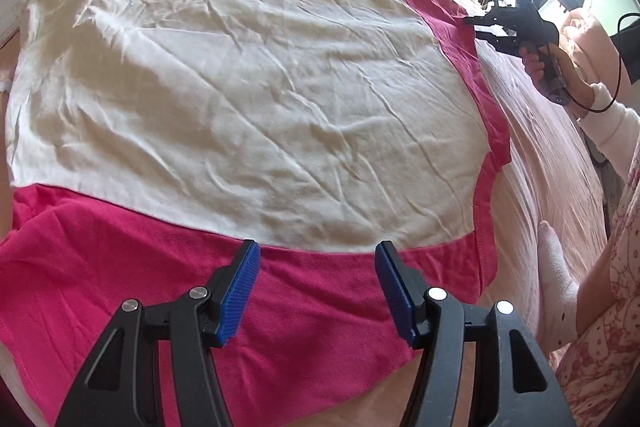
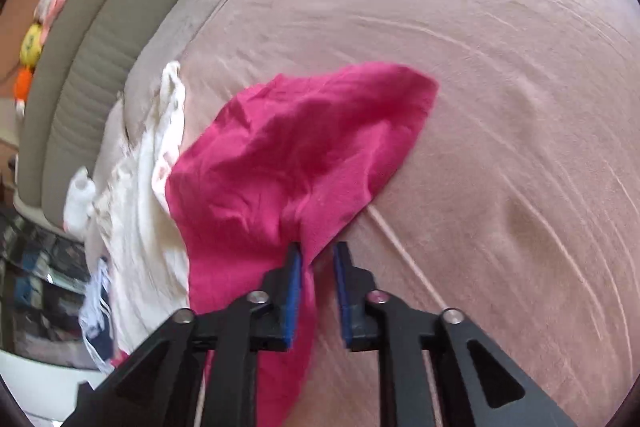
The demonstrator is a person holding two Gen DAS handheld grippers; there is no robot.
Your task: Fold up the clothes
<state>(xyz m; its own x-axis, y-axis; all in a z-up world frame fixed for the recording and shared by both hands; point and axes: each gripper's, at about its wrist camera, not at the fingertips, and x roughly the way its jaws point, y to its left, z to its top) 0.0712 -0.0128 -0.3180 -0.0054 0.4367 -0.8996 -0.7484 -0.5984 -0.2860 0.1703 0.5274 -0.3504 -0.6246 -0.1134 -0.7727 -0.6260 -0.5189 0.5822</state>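
In the right wrist view, the fingers of the right gripper (image 2: 318, 259) are parted, and a fold of the pink shirt (image 2: 304, 147) lies loose between them, stretching to the upper right over the bed (image 2: 500, 67). In the left view, the left gripper (image 1: 318, 257) is seen open above the pink hem, with the white shirt (image 1: 240, 87) spread just beyond.

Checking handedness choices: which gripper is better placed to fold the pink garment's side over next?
Probably right. The right gripper has the crumpled pink garment edge between its parted jaws, though the pads seem not to press it. The left gripper hovers open above the flat white cloth.
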